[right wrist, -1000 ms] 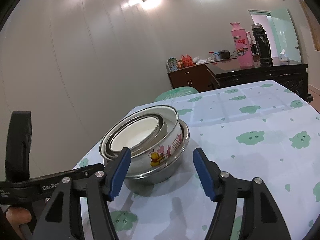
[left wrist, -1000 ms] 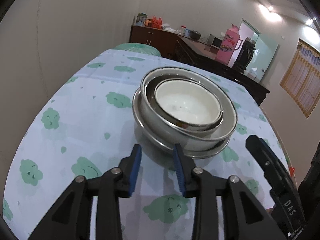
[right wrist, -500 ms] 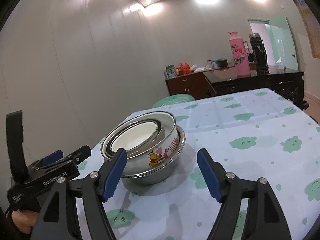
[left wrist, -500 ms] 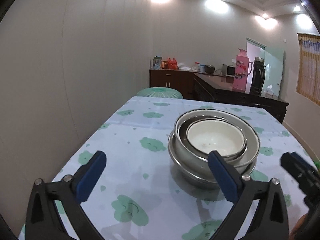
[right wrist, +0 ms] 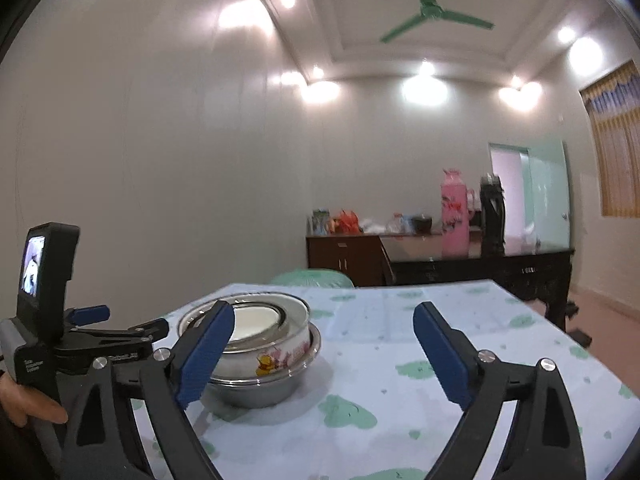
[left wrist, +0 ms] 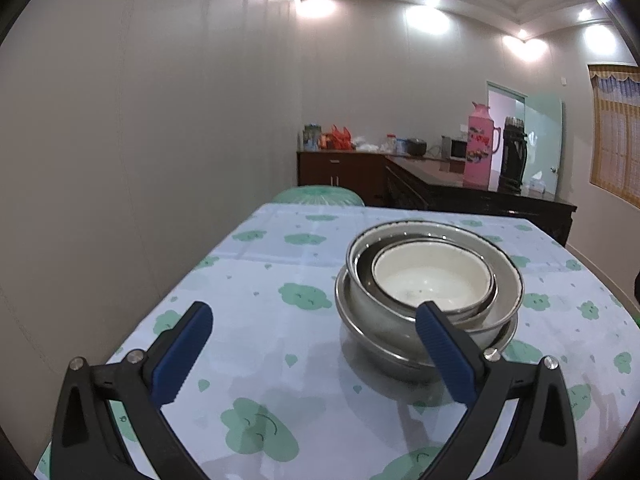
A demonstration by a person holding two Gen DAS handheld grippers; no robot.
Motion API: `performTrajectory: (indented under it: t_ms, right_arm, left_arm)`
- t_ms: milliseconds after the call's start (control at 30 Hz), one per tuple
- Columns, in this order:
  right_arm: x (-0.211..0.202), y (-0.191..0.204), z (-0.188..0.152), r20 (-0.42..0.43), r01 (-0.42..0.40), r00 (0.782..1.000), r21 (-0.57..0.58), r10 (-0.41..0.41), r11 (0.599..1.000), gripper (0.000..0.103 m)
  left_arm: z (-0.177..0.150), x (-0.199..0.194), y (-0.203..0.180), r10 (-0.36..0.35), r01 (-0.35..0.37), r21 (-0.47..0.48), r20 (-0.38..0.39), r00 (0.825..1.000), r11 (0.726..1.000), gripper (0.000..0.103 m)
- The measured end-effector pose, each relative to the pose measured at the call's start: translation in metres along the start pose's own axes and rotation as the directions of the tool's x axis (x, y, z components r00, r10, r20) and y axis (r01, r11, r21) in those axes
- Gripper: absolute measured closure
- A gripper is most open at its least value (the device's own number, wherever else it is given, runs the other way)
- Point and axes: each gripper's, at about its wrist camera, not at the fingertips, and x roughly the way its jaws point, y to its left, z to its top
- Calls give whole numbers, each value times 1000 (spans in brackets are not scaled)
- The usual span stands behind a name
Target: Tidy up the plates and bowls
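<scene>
I have both grippers held back from the nested stack of bowls [left wrist: 428, 300], which sits on the tablecloth [left wrist: 260, 272] with 4 pieces in it by my count: a wide steel bowl [left wrist: 384, 356] at the bottom, a cartoon-printed bowl [right wrist: 280, 354] in it, a smaller steel bowl inside that, and a white bowl [left wrist: 432, 280] on top; the left gripper [left wrist: 314, 350] is spread wide and pinching nothing; its right finger overlaps the near rim of the stack in the left wrist view, though I cannot tell whether it touches; the stack lies ahead and to the right of that gripper's centre line; the right gripper [right wrist: 320, 354] is also spread wide and empty; from it the stack lies ahead and to the left, partly behind its left finger, with open cloth straight ahead between the fingers; the stack is round, so no long axis matters, only which rim faces me; I judge the left gripper nearer and better lined up, needing a small shift to the right; the stacking looks done, so any further move is probably shifting the whole stack.
</scene>
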Motion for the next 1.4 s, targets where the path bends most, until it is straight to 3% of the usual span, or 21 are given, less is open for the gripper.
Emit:
performTrajectory:
  t_ms: [267, 467, 667, 1400]
  right_arm:
    - [17, 7, -1, -89, -40, 995, 64, 46, 997, 10]
    - [19, 20, -5, -78, -50, 995, 94, 58, 994, 10]
    - [12, 34, -8, -47, -62, 997, 43, 64, 997, 10]
    - [15, 29, -10, -46, -63, 997, 82, 67, 995, 10]
  left_arm:
    - [-4, -8, 0, 22, -21, -26, 46, 999, 999, 0]
    - [-8, -19, 0, 43, -41, -23, 98, 994, 999, 0]
    - [-9, -16, -5, 51, -52, 6, 89, 995, 999, 0]
    - [-15, -24, -9, 38, -39, 11, 119, 992, 999, 0]
